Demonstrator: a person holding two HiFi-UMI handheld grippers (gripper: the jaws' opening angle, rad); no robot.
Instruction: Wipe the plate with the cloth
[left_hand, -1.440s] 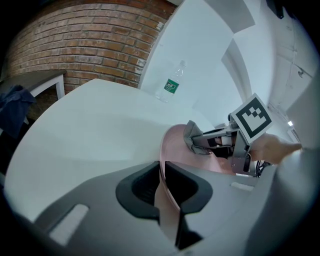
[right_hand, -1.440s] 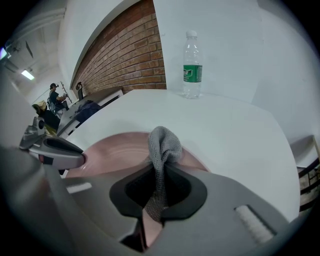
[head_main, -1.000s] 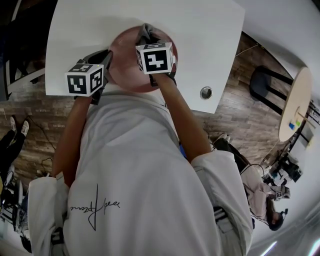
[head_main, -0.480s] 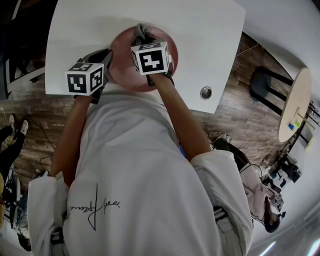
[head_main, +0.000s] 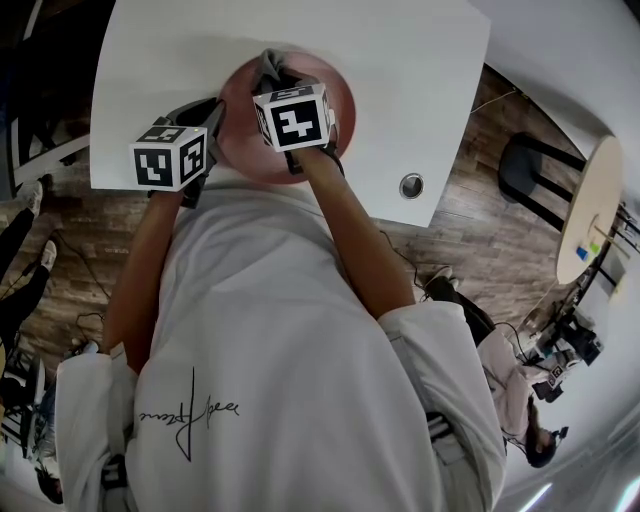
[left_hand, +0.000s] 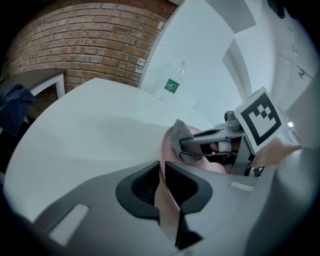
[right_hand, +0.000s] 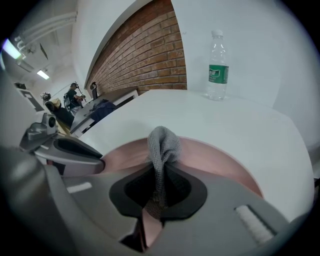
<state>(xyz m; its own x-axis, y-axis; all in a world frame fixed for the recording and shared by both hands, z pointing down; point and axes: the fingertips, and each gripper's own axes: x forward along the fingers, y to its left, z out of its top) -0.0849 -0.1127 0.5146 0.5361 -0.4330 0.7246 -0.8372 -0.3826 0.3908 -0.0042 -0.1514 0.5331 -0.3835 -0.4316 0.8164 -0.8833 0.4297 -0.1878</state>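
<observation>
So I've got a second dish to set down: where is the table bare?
Bare white table lies to the right of the pink plate, up to the cable hole, and beyond the plate toward the water bottle. The near edge is crowded: left gripper clamps the plate's rim, right gripper holds the cloth on it.

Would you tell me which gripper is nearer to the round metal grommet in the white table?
Right. The right gripper, shut on the cloth over the plate, is nearer the grommet. The left gripper clamps the plate's rim on the side away from it.
</observation>
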